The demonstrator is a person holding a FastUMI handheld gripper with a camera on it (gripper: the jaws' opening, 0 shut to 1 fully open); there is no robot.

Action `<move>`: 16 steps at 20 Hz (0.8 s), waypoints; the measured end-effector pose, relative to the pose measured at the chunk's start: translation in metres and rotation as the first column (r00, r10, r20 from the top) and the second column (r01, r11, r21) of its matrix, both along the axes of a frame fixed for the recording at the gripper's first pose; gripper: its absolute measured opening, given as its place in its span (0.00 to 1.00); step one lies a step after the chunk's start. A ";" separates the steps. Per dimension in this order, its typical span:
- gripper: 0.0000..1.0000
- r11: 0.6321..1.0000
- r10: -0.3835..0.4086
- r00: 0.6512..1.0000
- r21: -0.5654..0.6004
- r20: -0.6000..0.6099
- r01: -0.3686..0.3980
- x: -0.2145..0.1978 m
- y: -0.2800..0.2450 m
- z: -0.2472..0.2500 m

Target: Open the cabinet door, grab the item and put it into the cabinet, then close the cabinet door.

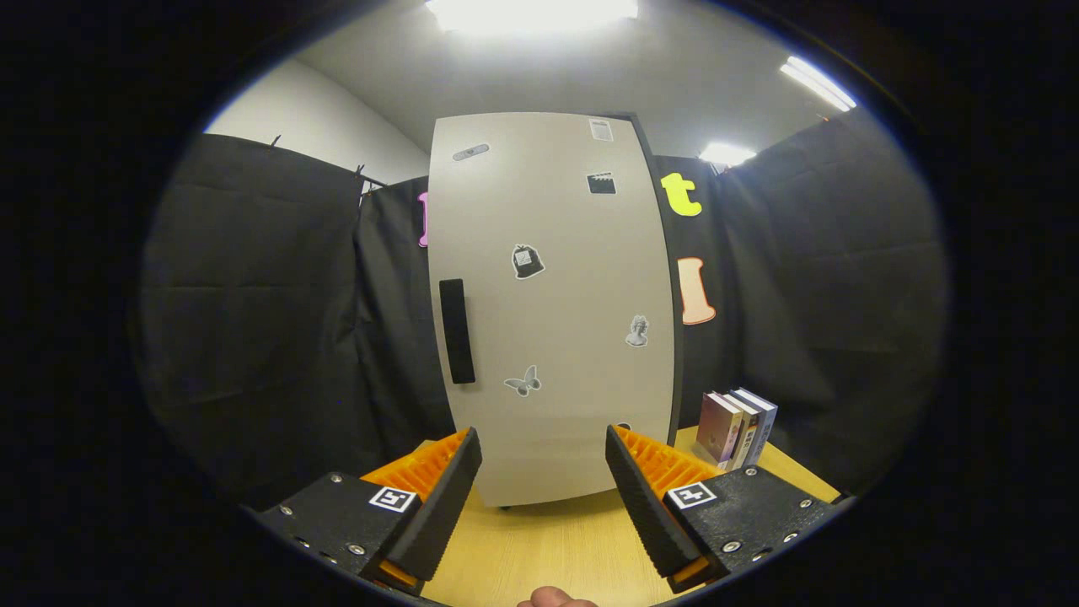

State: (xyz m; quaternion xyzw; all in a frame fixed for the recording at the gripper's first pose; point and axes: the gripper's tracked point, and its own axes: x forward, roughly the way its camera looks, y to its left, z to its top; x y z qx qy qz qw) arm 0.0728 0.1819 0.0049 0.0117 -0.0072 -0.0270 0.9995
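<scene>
A tall white cabinet [552,312] stands on the wooden table [548,548] straight ahead of my fingers, its door shut. A black vertical handle [457,331] sits on the door's left side, and several small stickers dot the door. A few upright books [738,427] stand on the table to the right of the cabinet, beyond my right finger. My gripper [544,447] is open, its fingers spread wide with nothing between them, a short way in front of the door's lower part.
Black cloth walls close in the booth behind and on both sides of the cabinet. Bare tabletop lies between my fingers and the cabinet's base. A bit of a hand [556,598] shows at the near edge of the table.
</scene>
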 end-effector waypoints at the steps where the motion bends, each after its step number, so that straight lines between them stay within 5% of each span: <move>1: 0.92 1.000 -0.001 1.000 0.005 -0.001 0.001 0.000 0.000 -0.001; 16: 0.92 1.000 0.000 1.000 -0.029 0.008 0.000 -0.006 -0.005 0.003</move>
